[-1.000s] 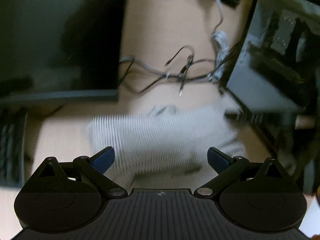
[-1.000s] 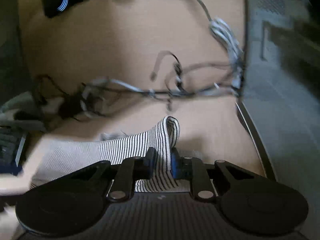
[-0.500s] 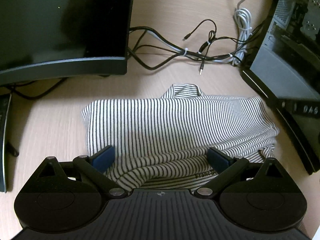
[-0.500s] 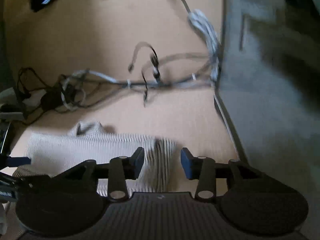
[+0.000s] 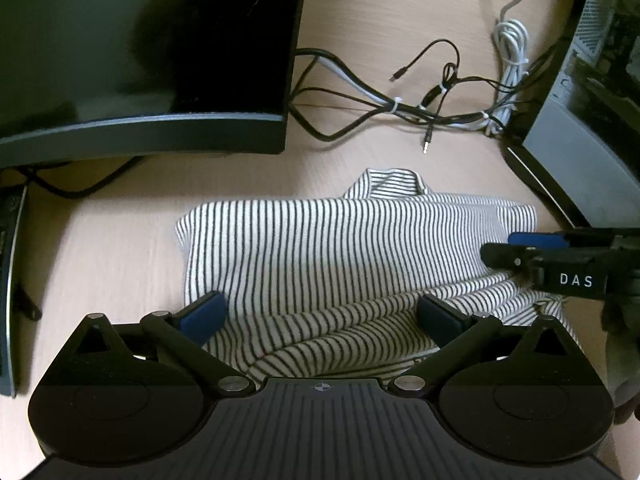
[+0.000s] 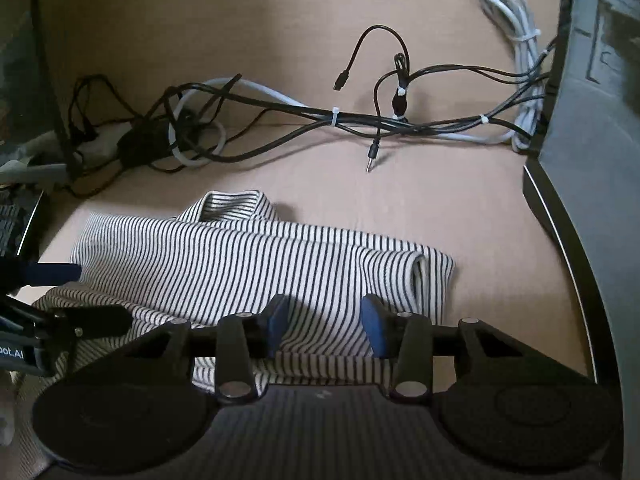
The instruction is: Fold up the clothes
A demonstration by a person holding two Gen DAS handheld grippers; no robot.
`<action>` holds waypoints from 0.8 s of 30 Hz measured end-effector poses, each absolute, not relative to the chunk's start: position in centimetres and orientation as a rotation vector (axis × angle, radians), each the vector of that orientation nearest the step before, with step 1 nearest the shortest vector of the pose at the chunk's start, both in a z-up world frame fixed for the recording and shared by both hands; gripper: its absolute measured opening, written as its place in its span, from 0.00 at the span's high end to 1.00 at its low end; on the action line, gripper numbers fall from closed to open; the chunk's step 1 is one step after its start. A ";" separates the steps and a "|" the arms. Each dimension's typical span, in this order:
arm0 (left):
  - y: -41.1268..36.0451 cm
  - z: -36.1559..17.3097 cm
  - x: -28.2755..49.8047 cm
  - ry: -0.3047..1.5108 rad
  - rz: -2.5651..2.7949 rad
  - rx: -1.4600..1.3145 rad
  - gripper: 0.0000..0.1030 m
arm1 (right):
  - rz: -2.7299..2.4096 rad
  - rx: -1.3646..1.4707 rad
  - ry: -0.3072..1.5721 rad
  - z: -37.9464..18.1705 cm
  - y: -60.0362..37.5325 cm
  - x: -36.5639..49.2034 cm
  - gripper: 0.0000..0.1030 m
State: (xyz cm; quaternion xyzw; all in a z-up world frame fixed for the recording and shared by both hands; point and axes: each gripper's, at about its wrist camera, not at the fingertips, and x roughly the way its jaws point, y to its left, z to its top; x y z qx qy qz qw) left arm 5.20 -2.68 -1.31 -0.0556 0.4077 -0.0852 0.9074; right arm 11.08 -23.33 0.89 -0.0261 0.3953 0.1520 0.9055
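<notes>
1. Centre of both frames: striped shirt (image 5: 340, 256) lies folded on the tan desk (image 5: 120, 248), white with thin dark stripes, roughly a wide rectangle.
2. Collar or neck band (image 5: 386, 184) pokes out past the far folded edge, toward the upper middle of the left wrist view.
3. Near edge has a second layer lapped over, its stripes running diagonally and curving against the straight stripes above; fabric is bunched slightly there.
4. In the right wrist view the right end of the shirt is a rounded, doubled-over fold (image 6: 428, 276), with a small gap visible between layers.
5. Left gripper (image 5: 320, 316): jaws spread wide, blue pads over the near edge of the shirt, nothing pinched between them.
6. Right gripper (image 6: 324, 326): jaws parted, narrower gap, over the shirt's near right part, not clamping cloth. It also shows at the right edge of the left wrist view (image 5: 532, 248), beside the shirt's right end.
7. Upper left of the left wrist view: dark monitor (image 5: 140, 48).
8. Upper middle: tangle of black and white cables (image 6: 360, 120) on the desk, apart from the shirt.
9. Right edge: dark computer case (image 6: 592, 120).
</notes>
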 end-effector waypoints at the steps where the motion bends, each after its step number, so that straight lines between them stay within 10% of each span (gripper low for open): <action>1: -2.7 -1.3 5.1 0.842 -0.173 -0.117 0.00 | 0.315 -0.057 0.812 0.8 -23.3 10.9 0.60; 24: -4.2 0.1 3.4 0.845 -0.171 -0.193 0.00 | 0.362 -0.020 0.705 5.6 -22.5 13.2 0.61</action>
